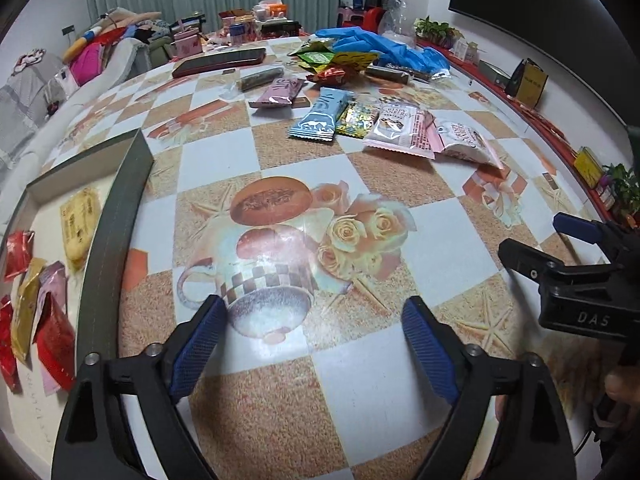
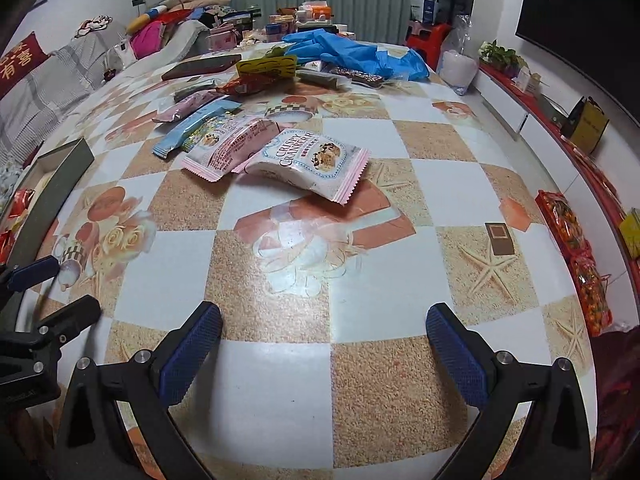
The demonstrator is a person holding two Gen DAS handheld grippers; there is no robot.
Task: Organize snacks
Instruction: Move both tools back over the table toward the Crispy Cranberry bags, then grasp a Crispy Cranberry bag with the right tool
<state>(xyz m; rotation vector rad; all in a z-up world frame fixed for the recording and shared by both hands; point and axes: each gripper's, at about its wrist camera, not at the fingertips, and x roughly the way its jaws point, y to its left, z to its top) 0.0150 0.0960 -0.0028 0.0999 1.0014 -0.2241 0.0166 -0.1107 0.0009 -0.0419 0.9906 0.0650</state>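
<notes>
**Both grippers empty above the patterned table**

Our left gripper (image 1: 314,344) hangs over the checkered tablecloth (image 1: 360,380) with its blue pads spread wide and nothing between them; our right gripper (image 2: 324,344) is likewise spread and empty over a bare patch of cloth. To our left sits the shallow grey-walled box (image 1: 120,216), already holding a yellow packet (image 1: 80,224) and several red, gold and pink ones (their labels are too blurred to read). The loose snacks lie well ahead of both tools: a white Crispy Cranberry packet (image 2: 316,164) overlapping a second pink-edged one (image 2: 232,144), then a light blue packet (image 1: 320,118) and a pink bar (image 1: 280,92). Farther back, blue gloves (image 1: 380,46) rest beside more wrappers.
</notes>
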